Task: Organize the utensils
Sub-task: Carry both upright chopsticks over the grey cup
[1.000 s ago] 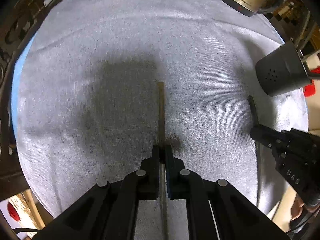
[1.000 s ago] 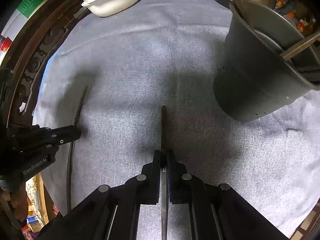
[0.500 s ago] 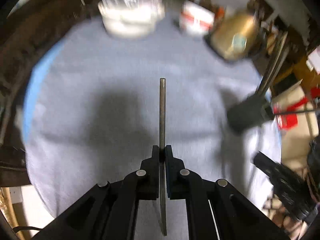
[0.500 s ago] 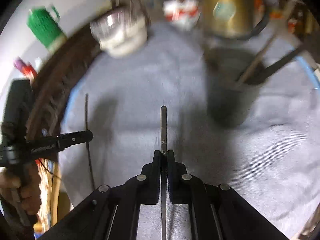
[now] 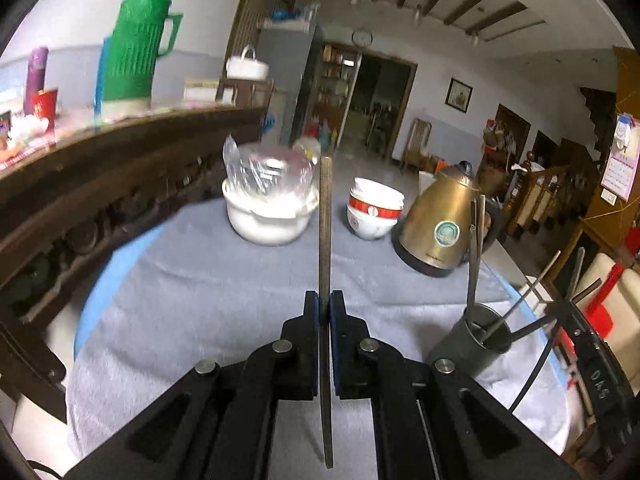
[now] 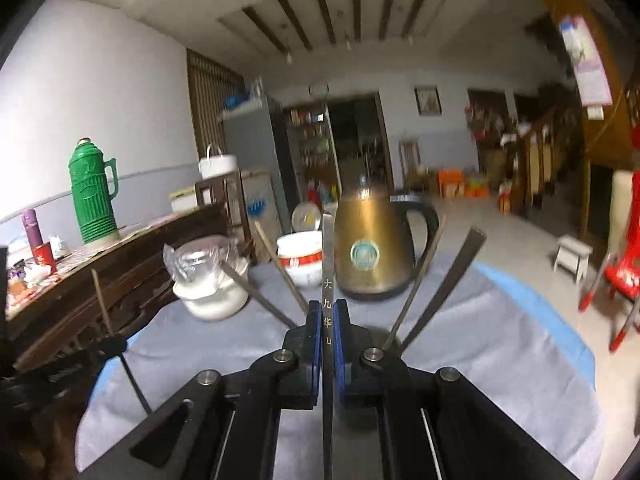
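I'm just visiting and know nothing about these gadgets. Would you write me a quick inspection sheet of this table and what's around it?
Surface: round table under a grey cloth.
Job's things: dark utensil holder with several sticks inside; one metal chopstick in the left gripper, another chopstick in the right gripper.
Clutter: brass kettle, stacked bowls, white pot with plastic bag.
Grippers: both jaws shut on their chopsticks, raised above the table.
Cables: nothing seen.
Surroundings: green thermos on a dark wooden sideboard; red chair.
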The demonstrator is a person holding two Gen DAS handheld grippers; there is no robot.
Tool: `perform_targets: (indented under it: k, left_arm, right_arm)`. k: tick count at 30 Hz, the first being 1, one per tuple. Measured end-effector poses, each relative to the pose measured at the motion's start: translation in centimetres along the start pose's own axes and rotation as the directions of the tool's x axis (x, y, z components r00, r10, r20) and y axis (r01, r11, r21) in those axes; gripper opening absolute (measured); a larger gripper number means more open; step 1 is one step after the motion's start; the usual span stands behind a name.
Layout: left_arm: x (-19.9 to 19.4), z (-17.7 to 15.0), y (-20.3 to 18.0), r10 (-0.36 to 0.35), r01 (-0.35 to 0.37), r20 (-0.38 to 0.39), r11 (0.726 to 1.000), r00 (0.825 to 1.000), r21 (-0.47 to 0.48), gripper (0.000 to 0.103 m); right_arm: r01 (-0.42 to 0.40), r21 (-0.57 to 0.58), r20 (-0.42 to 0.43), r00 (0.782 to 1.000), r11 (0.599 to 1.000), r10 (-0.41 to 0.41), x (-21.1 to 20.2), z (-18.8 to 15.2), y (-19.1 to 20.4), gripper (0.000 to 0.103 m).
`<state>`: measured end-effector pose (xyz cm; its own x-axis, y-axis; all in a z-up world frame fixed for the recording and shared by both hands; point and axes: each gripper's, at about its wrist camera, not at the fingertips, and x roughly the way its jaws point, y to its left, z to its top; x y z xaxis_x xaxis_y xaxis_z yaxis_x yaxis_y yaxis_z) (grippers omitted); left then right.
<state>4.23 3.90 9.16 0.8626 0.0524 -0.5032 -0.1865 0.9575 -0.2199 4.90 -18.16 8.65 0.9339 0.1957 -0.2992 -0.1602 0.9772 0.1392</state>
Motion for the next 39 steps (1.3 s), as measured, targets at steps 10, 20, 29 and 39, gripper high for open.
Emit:
perform_targets:
  k: [10, 20, 29, 39]
  left_arm:
    - [-2.1, -2.1, 0.1, 0.009, -0.009, 0.013, 1.000, 1.000, 0.028, 0.005]
    - [-5.8, -3.7, 1.6, -0.016, 0.016, 0.011, 1.000, 1.000, 0.020, 0.006]
    - [-7.2, -4.6, 1.7, -0.032, 0.032, 0.008, 0.999, 0.999, 0.019, 0.007]
    - [-7.9, -5.2, 2.1, -0.036, 0.036, 0.006, 0.999, 0.999, 0.009, 0.007]
  right_arm:
    - [0.008, -0.045, 0.015, 1.000, 0.999, -0.007, -1.7, -2.2, 0.0, 0.007]
    - [-0.029, -0.015, -0.012, 1.000, 0.999, 0.029, -7.2, -2.7, -1.4, 0.007]
    - [-0.029, -0.008, -0.031, 0.999, 1.000, 0.029, -9.4, -3.4, -1.7, 0.007]
    - [-0.020, -0.014, -0.043, 0.999, 1.000, 0.019, -11.0, -3.9, -1.9, 0.007]
